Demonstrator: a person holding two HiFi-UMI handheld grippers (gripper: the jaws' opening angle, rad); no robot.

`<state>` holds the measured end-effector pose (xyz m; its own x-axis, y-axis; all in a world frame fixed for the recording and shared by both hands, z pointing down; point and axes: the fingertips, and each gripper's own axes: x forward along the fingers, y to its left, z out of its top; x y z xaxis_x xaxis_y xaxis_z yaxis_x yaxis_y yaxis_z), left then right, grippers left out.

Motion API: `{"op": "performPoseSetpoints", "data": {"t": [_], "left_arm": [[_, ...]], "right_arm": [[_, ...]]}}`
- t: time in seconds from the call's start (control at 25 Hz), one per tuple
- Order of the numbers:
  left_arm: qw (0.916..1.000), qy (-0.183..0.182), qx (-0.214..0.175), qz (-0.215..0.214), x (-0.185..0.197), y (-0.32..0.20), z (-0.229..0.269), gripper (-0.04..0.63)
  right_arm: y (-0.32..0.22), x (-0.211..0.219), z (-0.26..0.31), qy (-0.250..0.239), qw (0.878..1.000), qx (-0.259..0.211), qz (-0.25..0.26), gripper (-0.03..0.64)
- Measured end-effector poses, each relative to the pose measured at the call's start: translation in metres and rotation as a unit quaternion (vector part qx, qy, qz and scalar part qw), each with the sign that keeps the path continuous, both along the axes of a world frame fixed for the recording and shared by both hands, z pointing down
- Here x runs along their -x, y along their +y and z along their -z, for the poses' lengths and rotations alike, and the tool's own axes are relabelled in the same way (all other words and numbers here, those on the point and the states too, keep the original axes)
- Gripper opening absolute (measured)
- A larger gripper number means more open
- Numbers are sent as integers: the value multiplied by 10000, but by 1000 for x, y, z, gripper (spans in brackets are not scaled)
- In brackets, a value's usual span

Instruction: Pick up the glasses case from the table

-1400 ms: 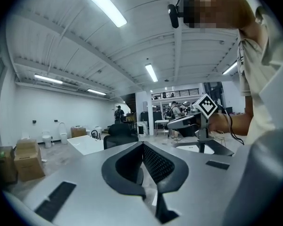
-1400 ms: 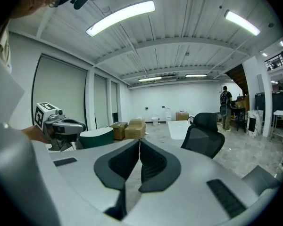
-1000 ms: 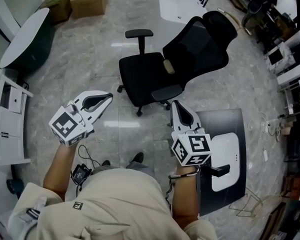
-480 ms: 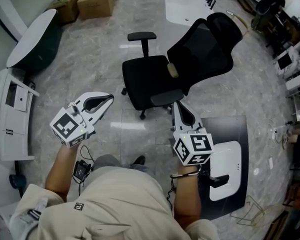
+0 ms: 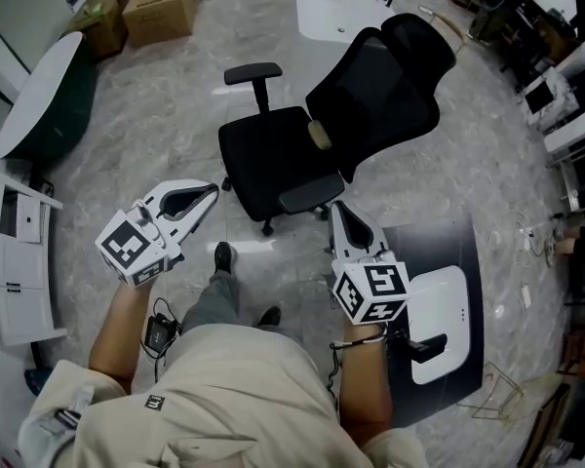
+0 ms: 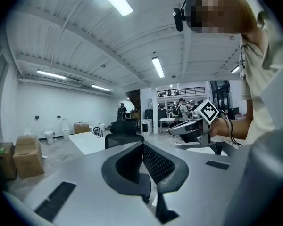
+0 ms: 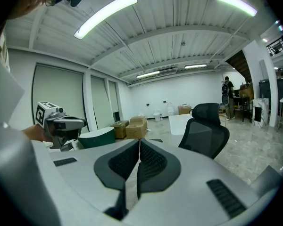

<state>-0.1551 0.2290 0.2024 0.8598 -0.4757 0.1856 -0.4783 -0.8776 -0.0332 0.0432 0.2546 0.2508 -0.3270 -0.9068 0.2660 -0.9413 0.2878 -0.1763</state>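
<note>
Left tongs (image 5: 211, 191) and right tongs (image 5: 338, 209) clenched, empty; glasses case not visible, office chair (image 5: 273, 154) at 12 o'clock

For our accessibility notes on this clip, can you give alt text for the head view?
Seen from above, a person holds the left tongs and the right tongs, both shut and empty, over a pale stone floor. A black office chair stands ahead, cardboard boxes at the top left; no glasses case is in sight.
</note>
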Motion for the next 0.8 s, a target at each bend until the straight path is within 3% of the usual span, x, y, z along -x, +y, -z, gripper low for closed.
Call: {"op": "performPoseSetpoints", "data": {"t": [0.44,0.8], "left_arm": [[9942,337,-84,-1015,-28,-114,2,15],[9845,334,39,-1722,-52,-186,-9,15]], "right_arm": [[-66,-13,3,304,9950,47,-947,24],[-108,-19,-8,390,9860,232,-1607,25]]}}
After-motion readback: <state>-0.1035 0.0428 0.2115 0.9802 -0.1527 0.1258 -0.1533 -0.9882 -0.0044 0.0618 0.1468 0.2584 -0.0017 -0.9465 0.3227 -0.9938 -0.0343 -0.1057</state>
